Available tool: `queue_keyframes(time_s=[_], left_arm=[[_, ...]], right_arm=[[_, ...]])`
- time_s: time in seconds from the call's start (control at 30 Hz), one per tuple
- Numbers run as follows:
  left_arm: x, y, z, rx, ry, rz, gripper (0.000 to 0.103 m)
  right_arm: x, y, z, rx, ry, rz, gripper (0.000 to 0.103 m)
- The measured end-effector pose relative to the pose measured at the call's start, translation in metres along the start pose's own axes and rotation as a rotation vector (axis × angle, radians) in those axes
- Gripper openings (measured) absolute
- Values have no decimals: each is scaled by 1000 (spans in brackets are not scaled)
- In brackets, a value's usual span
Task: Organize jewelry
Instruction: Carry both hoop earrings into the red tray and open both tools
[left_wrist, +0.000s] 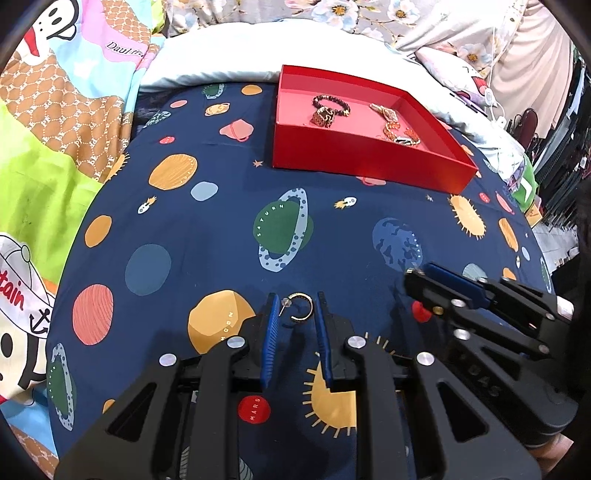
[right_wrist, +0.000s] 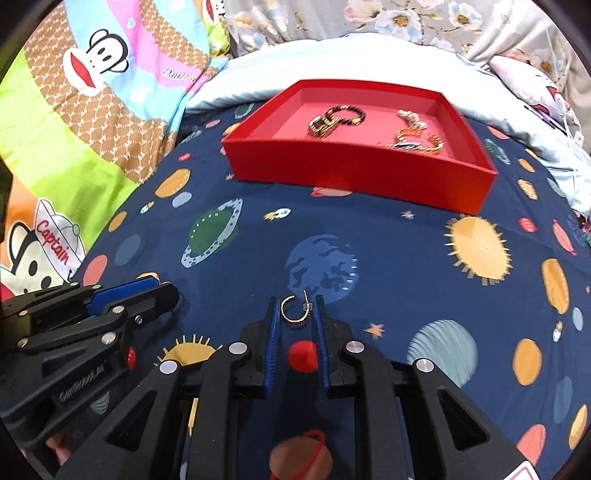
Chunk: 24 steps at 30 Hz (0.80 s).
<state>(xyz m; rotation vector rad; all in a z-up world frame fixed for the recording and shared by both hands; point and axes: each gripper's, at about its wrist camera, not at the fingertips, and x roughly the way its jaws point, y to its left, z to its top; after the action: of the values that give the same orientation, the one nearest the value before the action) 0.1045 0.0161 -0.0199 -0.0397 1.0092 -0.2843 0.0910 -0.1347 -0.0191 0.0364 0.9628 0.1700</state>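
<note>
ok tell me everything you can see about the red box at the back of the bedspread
The red box is a shallow, open-topped rectangular tray, cardboard by its look, with bright red walls and a paler pinkish floor. It sits flat on the navy planet-print bedspread, its far edge near a white pillow. Inside lie a dark beaded bracelet and several gold-toned pieces. Neither gripper touches it.
</note>
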Motion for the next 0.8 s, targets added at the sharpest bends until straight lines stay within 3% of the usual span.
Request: queue_keyframes(time_s=[0.33,0.8], left_arm=[[-13,-16,14,3,-24,-1,19],[-38,-54,53,58,-121,-29,19]], right_arm=[[-45,-23,-2,55,-68,-8,16],[-85,-43,12,77,-164,-8,16]])
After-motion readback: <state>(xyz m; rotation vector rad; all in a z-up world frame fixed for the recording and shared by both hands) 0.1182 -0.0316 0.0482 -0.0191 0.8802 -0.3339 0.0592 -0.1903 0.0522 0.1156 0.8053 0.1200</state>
